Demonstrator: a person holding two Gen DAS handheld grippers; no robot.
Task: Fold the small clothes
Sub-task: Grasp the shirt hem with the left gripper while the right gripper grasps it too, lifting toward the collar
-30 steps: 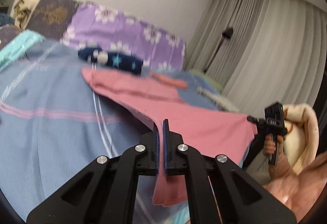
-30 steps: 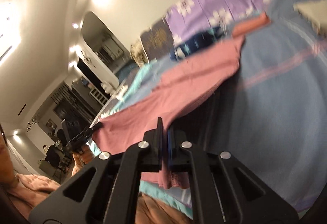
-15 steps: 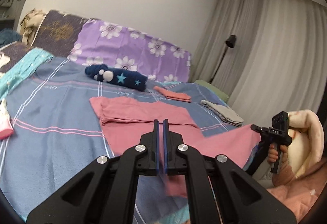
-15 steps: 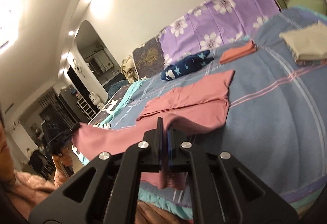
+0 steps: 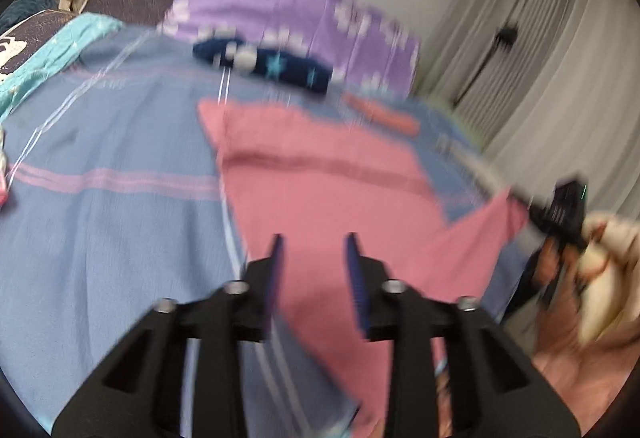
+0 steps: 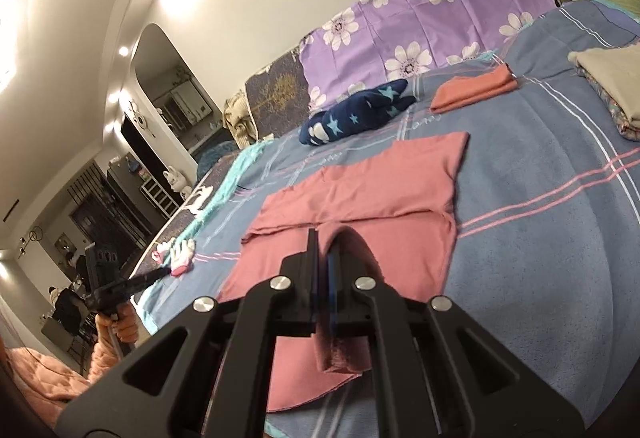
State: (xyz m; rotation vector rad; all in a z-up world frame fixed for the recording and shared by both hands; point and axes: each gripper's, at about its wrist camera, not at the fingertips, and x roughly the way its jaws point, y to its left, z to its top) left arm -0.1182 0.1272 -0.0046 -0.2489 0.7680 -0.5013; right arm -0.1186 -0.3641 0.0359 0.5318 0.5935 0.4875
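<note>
A: On the bed [image 6: 560, 238], across the blue striped cover, what has been altered?

B: The pink garment [image 6: 360, 206] has been laid down. Half a second ago its near edge was held up between both tools, stretched in the air; now most of it is spread flat on the cover, near the middle of the bed and in front of the purple flowered cloth [image 6: 420, 10].

A: And the tools?

B: The jaws of the left tool [image 5: 314, 250] have just been opening; the cloth is seen between and below its blue pads but is not pressed by them, so that corner is judged released. The right tool [image 6: 323, 250] is clenched on the pink garment, a fold of the hem being pinched between its pads and draped beneath them.

A: What is meant by that for the fold?

B: One fold appears to be finished on the left side. The right corner has yet to be let go before the next fold can be taken.

A: How is the garment shaped?

B: A doubled band is seen across its far part, with a seam line running side to side; the near part is smooth except for a ridge raised at the right tool. The left view is blurred, so finer creases cannot be told.
</note>
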